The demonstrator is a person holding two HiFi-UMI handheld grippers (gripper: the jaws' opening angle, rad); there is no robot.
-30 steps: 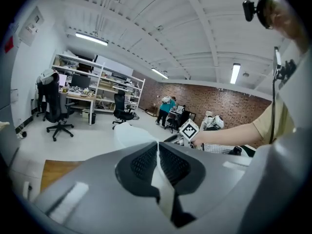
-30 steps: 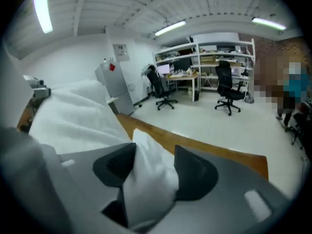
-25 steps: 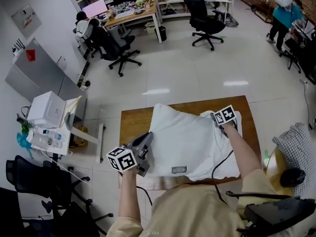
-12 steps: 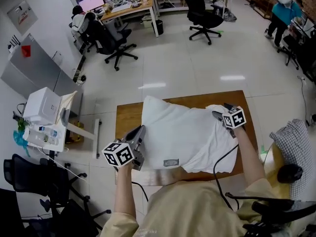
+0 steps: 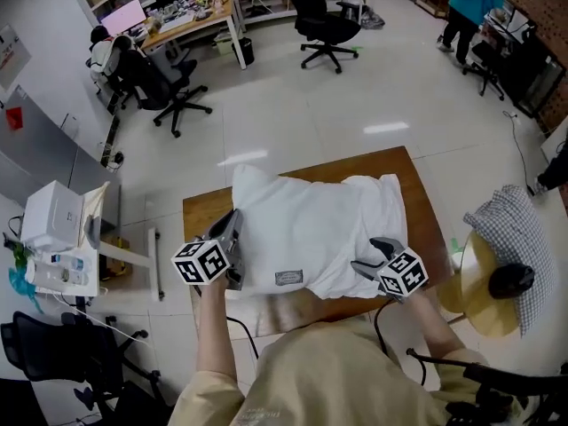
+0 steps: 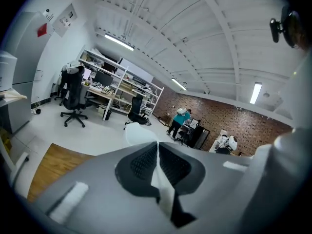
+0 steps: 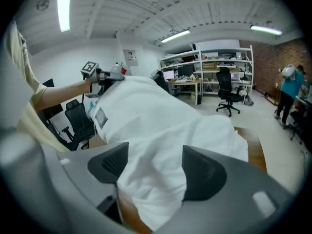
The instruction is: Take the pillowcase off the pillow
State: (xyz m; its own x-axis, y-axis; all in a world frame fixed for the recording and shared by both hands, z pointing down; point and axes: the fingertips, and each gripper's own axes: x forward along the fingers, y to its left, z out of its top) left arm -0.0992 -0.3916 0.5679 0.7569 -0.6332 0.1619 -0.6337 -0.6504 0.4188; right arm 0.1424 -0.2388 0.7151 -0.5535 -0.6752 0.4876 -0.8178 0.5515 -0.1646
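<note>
— Since a second ago my right tool (image 5: 374,254) has come from the pillowcase (image 5: 311,224), far right corner, to its near one. Its jaws have just been opening, with cloth loose between them.
— And the left tool (image 5: 232,227)?
— Clenched on its left edge; it lies on the desk (image 5: 426,211).

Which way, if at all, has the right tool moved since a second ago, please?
Yes: the right tool came from the table's far edge to its near edge; its jaws have just been opening, pillowcase between them.
</note>
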